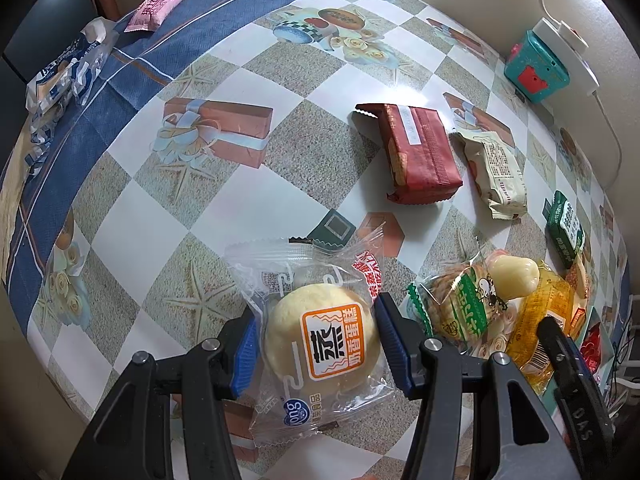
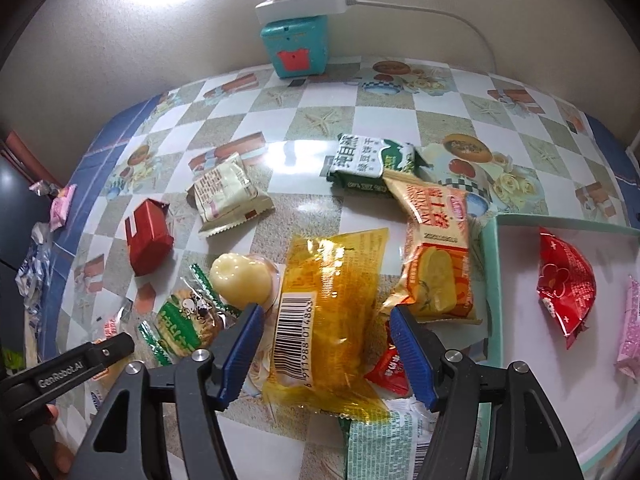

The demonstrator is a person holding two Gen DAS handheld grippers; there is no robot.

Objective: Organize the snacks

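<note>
My left gripper (image 1: 316,344) is open, its blue pads on either side of a clear-wrapped steamed cake (image 1: 320,340) lying on the table. My right gripper (image 2: 326,350) is open around a yellow snack packet (image 2: 328,312) with a barcode. Next to it lie a pale jelly cup (image 2: 240,280), a green-striped cracker pack (image 2: 180,324), an orange cake packet (image 2: 440,264) and a green biscuit packet (image 2: 372,164). A light-green tray (image 2: 492,280) at the right holds a red packet (image 2: 564,280) and a pink one (image 2: 630,332).
A dark red packet (image 1: 420,152) and a cream packet (image 1: 496,172) lie mid-table. A teal box (image 2: 296,48) under a white power strip stands by the wall. A pink packet (image 1: 156,10) and blue-white wrappers (image 1: 64,76) lie at the far left edge.
</note>
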